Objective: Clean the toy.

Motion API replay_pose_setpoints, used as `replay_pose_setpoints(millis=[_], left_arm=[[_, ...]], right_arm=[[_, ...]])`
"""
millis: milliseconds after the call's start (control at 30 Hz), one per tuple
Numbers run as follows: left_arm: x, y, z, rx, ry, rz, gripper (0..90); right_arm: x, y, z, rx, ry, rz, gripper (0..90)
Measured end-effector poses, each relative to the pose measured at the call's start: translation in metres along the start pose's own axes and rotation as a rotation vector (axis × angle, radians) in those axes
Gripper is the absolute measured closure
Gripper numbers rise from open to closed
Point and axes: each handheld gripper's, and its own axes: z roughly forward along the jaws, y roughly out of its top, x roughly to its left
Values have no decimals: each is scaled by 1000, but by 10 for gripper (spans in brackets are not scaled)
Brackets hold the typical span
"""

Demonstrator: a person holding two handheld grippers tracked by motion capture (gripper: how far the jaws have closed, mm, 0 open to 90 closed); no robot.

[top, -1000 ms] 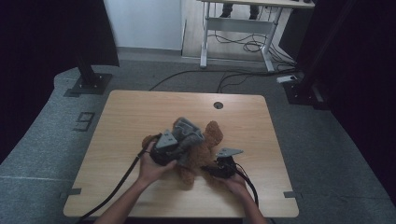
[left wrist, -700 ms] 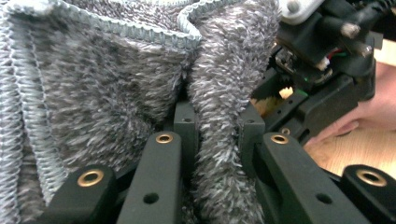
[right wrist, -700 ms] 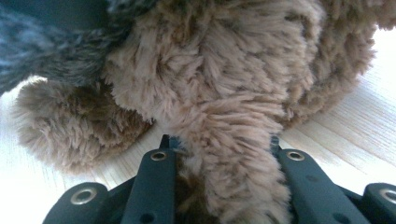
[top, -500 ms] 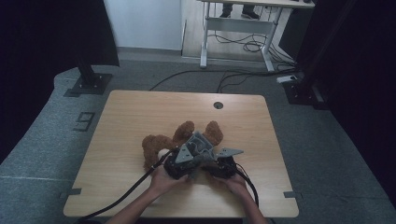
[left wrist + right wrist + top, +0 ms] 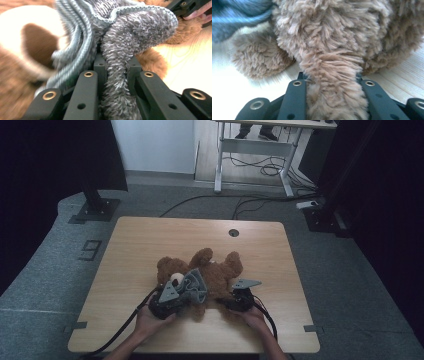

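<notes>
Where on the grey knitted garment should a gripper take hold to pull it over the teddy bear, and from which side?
Probably the fuzzy edge fold of the grey garment, where the left gripper is shut on it: it bunches into a narrow ridge that fits between the jaws. Come from the near table edge, since the teddy bear lies beyond. The right gripper steadies the bear by a limb.

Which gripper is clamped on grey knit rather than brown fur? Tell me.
The left gripper: it pinches a fold of the grey fuzzy garment. The right gripper is clamped on a limb of the brown teddy bear.
</notes>
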Motion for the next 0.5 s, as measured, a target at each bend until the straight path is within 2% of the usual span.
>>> replay_pose_setpoints(millis=[300,367,400,500], left_arm=[[13,-16,-32,-44,25,-29,762],[16,-18,-42,-74,34,-40,763],[20,-17,-51,-111,36,-54,763],[29,-8,-66,-174,45,-81,764]], right_arm=[[0,0,0,2,6,-9,698],[0,0,0,2,8,-9,698],[0,0,0,3,9,-9,698],[-1,0,0,5,12,-8,698]])
